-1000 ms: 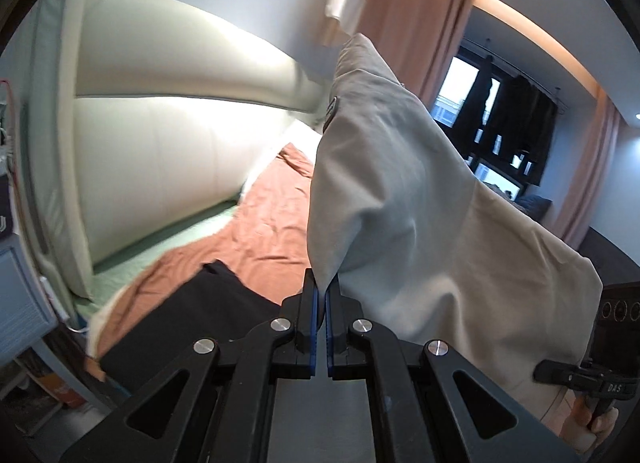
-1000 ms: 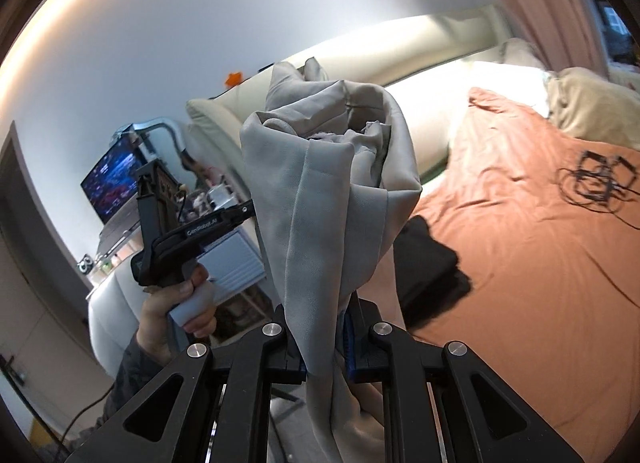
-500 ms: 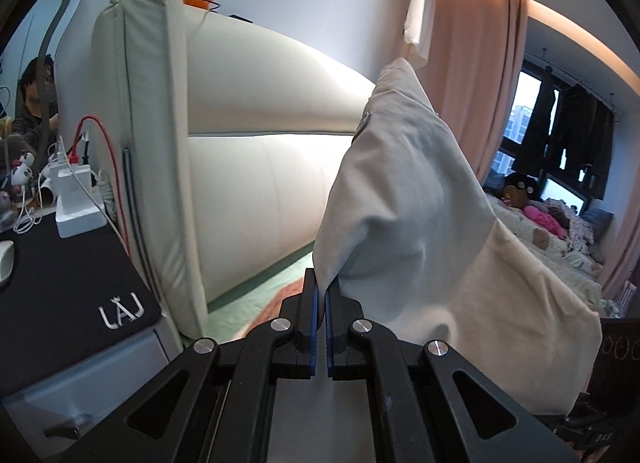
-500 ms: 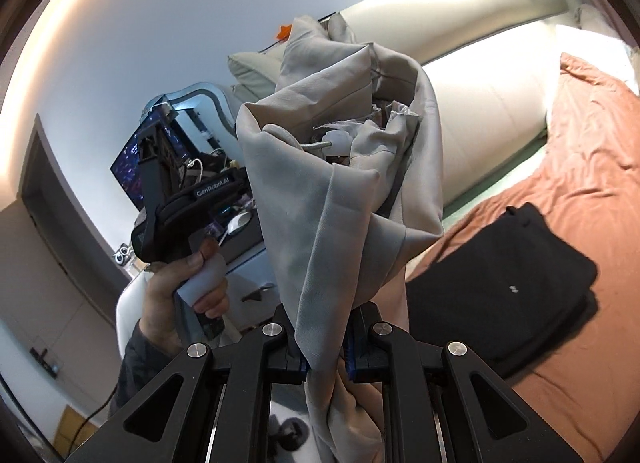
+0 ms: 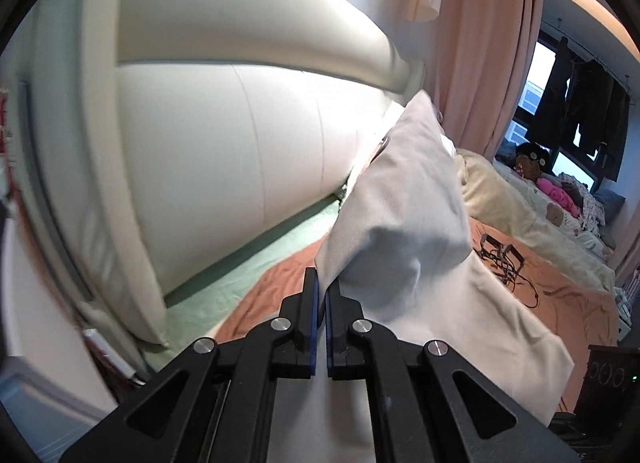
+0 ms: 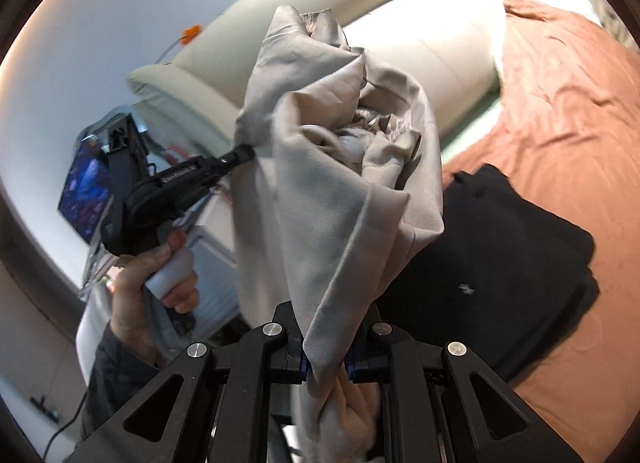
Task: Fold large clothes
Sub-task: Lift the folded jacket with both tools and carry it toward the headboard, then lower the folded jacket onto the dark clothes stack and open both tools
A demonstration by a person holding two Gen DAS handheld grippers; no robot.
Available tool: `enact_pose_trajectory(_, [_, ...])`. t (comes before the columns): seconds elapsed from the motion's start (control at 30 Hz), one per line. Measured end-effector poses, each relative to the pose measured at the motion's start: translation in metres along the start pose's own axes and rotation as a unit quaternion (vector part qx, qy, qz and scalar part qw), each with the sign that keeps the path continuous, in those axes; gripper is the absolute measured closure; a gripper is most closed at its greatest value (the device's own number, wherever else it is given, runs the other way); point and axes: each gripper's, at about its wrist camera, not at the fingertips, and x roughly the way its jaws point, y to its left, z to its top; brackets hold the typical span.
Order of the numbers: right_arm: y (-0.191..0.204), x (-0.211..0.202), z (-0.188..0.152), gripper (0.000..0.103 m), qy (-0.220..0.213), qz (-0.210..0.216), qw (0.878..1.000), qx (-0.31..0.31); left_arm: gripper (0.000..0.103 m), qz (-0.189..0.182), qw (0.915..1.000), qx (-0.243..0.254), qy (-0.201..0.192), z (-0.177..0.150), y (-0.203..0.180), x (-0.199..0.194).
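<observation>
While our left gripper (image 5: 322, 295) keeps its blue-padded jaws pressed together on a thin edge of the beige garment (image 5: 404, 231), our right gripper (image 6: 326, 347) pinches a thicker, bunched fold of the same cloth (image 6: 332, 167) between jaws that stand slightly apart around it. From the left jaws the fabric rises to a peak and spreads rightward in a broad smooth sheet, held in the air above the bed. From the right jaws it climbs in crumpled folds, open at the top, with a loose tail hanging down below the fingers. In the right wrist view we see our left hand (image 6: 156, 287) wrapped around the white handle of the other tool, whose tip meets the far edge of the cloth.

Beyond the garment lies the rust-orange bedsheet (image 6: 560, 111), and on it a folded black garment (image 6: 500, 263) just beside the hanging cloth. A cream padded headboard (image 5: 224, 135) runs along the bed, with a pale green sheet (image 5: 248, 263) at its foot. Farther off, a tangle of black cable (image 5: 500, 259) rests on the orange sheet, pink curtains (image 5: 480, 43) hang by a dark window, and a lit monitor (image 6: 86, 195) glows behind our left hand.
</observation>
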Motion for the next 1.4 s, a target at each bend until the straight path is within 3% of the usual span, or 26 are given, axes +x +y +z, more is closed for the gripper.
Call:
enact_pose_trajectory(0.2, [-0.063,-0.001,-0.011,0.089,0.003,-0.031,0.999,0.035,0.097,0.001,0.9989,0.001,0.046,-0.008,-0.016,0.045])
enact_pose_trajectory(0.3, [-0.093,0.019,-0.016,0.086,0.024,-0.068,0.995,0.069,0.097,0.033,0.9980,0.008,0.053,-0.021,-0.008,0.045])
enact_pose_trajectory(0.43, [-0.133,0.043,-0.025,0.084,0.046,-0.110,0.986,0.113,0.097,0.044,0.9959,-0.016,0.078,-0.049,0.016,0.031])
enact_pose_trajectory(0.53, [-0.142,0.043,-0.027,0.084,0.036,-0.091,0.986,0.133,0.094,0.052,0.9942,-0.026,0.090,-0.083,0.030,0.014])
enact_pose_trajectory(0.67, [-0.141,0.045,-0.027,0.084,0.034,-0.099,0.986,0.128,0.093,0.042,0.9893,-0.075,0.118,-0.118,0.046,0.005])
enact_pose_trajectory(0.87, [-0.120,0.040,-0.005,0.090,0.011,-0.113,0.989,0.092,0.092,0.038,0.9861,-0.116,0.113,-0.162,0.054,-0.024])
enact_pose_trajectory(1.07, [-0.140,0.046,-0.002,0.087,0.005,-0.166,0.979,0.116,0.092,0.044,0.9840,-0.139,0.103,-0.194,0.053,-0.043])
enact_pose_trajectory(1.13, [-0.151,0.049,-0.009,0.078,0.023,-0.166,0.976,0.137,0.086,0.042,0.9832,-0.144,0.104,-0.201,0.052,-0.044])
enact_pose_trajectory(1.17, [-0.151,0.046,-0.013,0.070,0.024,-0.160,0.977,0.139,0.071,0.040,0.9833,-0.145,0.102,-0.207,0.052,-0.045])
enact_pose_trajectory(1.2, [-0.150,0.043,-0.017,0.063,0.024,-0.158,0.977,0.138,0.051,0.040,0.9833,-0.147,0.100,-0.209,0.052,-0.044])
enact_pose_trajectory(1.27, [-0.142,0.036,-0.022,0.054,0.030,-0.152,0.980,0.128,0.029,0.046,0.9821,-0.158,0.091,-0.215,0.052,-0.046])
enact_pose_trajectory(1.37, [-0.127,0.025,-0.027,0.052,0.045,-0.139,0.984,0.106,0.028,0.036,0.9811,-0.170,0.085,-0.219,0.050,-0.047])
enact_pose_trajectory(1.4, [-0.122,0.021,-0.028,0.046,0.046,-0.137,0.985,0.098,0.028,0.035,0.9813,-0.169,0.085,-0.219,0.048,-0.048])
